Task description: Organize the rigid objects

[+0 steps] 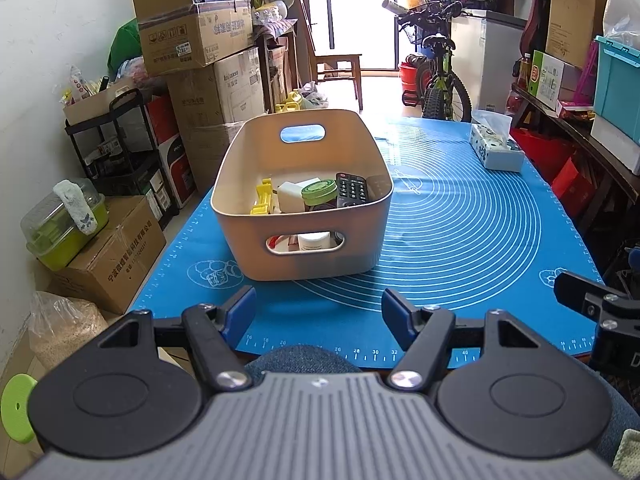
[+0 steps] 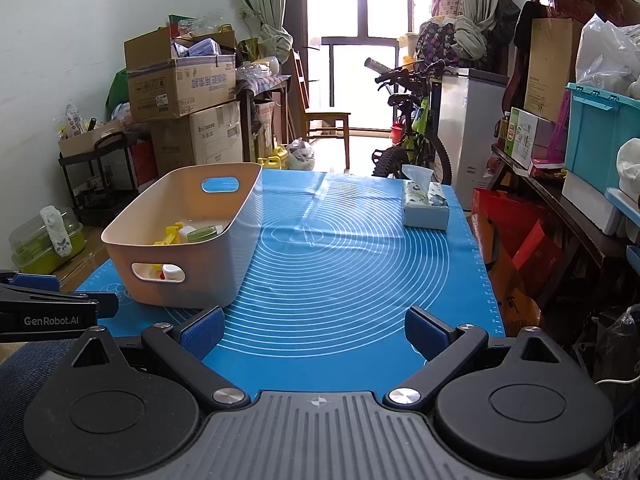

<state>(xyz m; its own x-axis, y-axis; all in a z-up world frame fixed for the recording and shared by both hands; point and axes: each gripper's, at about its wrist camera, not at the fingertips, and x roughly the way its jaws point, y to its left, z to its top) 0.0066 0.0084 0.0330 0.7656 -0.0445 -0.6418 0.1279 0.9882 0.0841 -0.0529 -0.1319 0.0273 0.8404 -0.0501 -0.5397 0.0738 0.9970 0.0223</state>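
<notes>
A beige bin (image 1: 320,246) (image 2: 188,276) with handle cut-outs stands on the blue mat (image 1: 460,232) (image 2: 352,264), left of its middle. Inside lie a black remote (image 1: 352,190), a green-lidded jar (image 1: 319,193) (image 2: 202,234), a white block (image 1: 292,194), yellow plastic pieces (image 1: 262,200) (image 2: 170,236) and a white bottle (image 1: 316,241) (image 2: 171,272). My left gripper (image 1: 318,312) hovers open just short of the bin's near wall, nothing between its blue pads. My right gripper (image 2: 314,330) is open over bare mat, right of the bin.
A tissue box (image 1: 496,148) (image 2: 426,204) sits at the mat's far right. Stacked cardboard boxes (image 1: 200,36) and a black cart (image 1: 120,148) line the left wall. A bicycle (image 1: 440,76) stands beyond the table; shelves with crates (image 2: 600,136) run along the right.
</notes>
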